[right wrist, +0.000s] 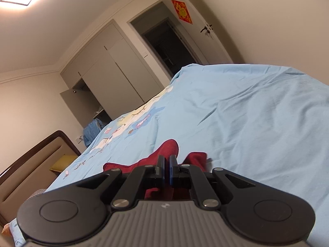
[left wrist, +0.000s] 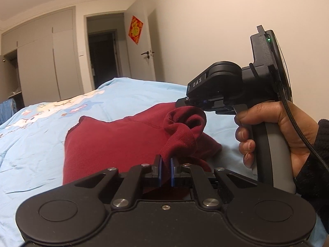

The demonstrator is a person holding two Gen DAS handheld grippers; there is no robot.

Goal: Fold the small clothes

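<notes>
- The dark red garment (left wrist: 115, 144) lies on the light blue bedsheet (left wrist: 41, 144), roughly in the middle of the bed from the left wrist view, mostly flat with one corner bunched and pulled up off the sheet.
- Left gripper (left wrist: 165, 169): the blue pads (left wrist: 159, 170) are pinched nearly together on a fold of that red fabric, and the cloth rises from between them in a twisted ridge.
- Right gripper (left wrist: 186, 101), seen from the left camera, sits above the sheet at the far end of that raised bunch. Its tips are right at the rolled-up edge of the fabric, but I can't tell from here if it's really clamping it.
- The right gripper's own camera shows its fingers (right wrist: 167, 171) squeezed to a thin slit with red cloth all round them. Whether any of it is actually between the pads, can't say.
- The person's hand (left wrist: 273, 135) is wrapped round the right gripper's handle, black sleeve (left wrist: 312, 164) at the wrist, a cable running down past it.
- Beyond the bed: grey wardrobe doors (left wrist: 47, 61), an open doorway (left wrist: 102, 55), and a red decoration (left wrist: 135, 29) on the door.
</notes>
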